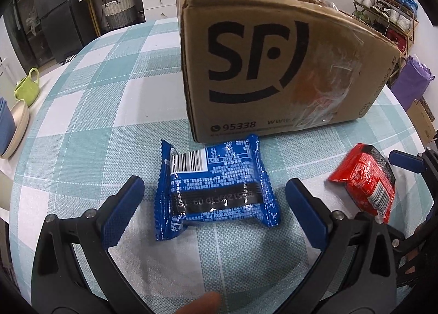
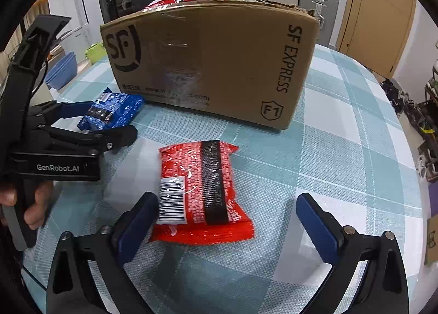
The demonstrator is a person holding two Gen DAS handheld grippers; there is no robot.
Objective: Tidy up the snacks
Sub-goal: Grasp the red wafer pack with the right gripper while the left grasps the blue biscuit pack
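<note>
Left wrist view: left tongs [image 1: 215, 199] spread wide, holding nothing, blue snack packet [image 1: 216, 184] lying flat on the checked tabletop [image 1: 90, 111] between the two pads, touching neither as far as I can tell. Packet sits just in front of the cardboard box [image 1: 273, 67], which already has red bags poking out the top. Packet looks light, crinkly film, glossy so likely slippery; contents probably brittle biscuits, so pinch across the plump middle, not the flimsy crimped end seals, and go gentle. Red snack packet [image 1: 364, 180] lies off to the right, near the other tool. Right wrist view: right tongs [image 2: 227, 221] also wide apart and empty, red snack packet [image 2: 202, 193] flat on the tabletop between them, left pad looks touching or just beside its barcode edge, right pad well apart. Same handling guess: light, soft wrapper, slick; grip across the short width at the thick centre. Blue packet visible far left between the other tongs.
</note>
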